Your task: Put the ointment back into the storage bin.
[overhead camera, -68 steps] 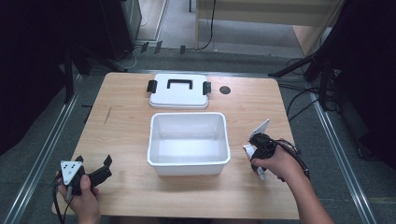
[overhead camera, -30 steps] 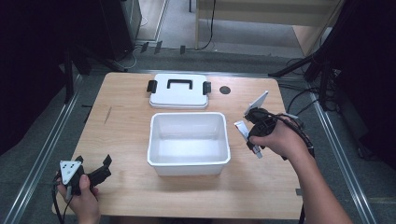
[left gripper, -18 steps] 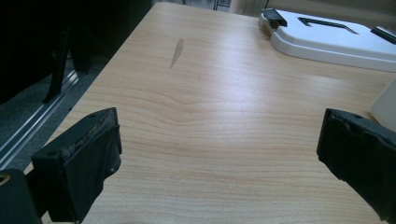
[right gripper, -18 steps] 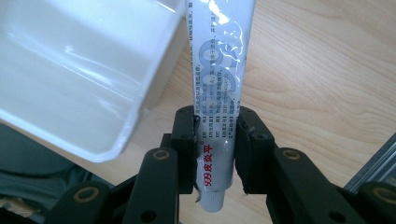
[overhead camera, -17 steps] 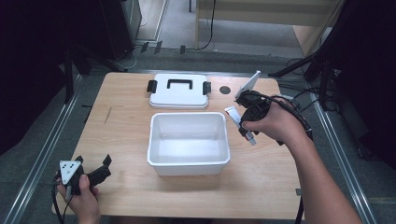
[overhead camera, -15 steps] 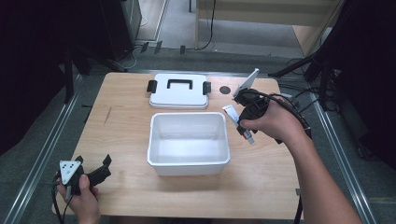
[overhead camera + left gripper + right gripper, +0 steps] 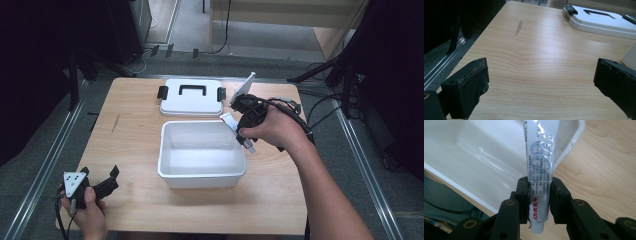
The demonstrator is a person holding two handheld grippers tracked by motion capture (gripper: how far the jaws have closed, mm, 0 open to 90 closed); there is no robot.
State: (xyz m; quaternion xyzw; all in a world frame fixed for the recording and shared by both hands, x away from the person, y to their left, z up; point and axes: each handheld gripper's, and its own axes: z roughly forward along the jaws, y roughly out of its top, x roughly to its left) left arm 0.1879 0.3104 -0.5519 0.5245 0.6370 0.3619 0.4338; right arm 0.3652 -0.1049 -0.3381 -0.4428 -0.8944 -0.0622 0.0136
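White plastic forms the open bin point(image 7: 202, 174), taken here as the landmark at the middle of the table point(image 7: 135, 120). The right gripper point(image 7: 243, 131) is seen at the bin's far right corner, its 2 jaws clenched on an ointment tube point(image 7: 538, 170) just above the cap end; in the right gripper view the tube's flat crimped end reaches over the bin's rim toward the cavity. The step in hand is judged to be the placing of the tube in the bin. It is done well if the tube is carried clear over the rim before being lowered, brought close to the floor of the bin, and released only once its whole length lies inside the walls, so that it is not left propped on the edge. The bin is seen to be empty. Its lid point(image 7: 191, 97), with a black handle and 2 black side clips, lies flat beyond the bin's far side and covers nothing. The left gripper point(image 7: 99, 183) rests near the table's edge, well apart from the bin's near left corner, its jaws spread wide with nothing between them.
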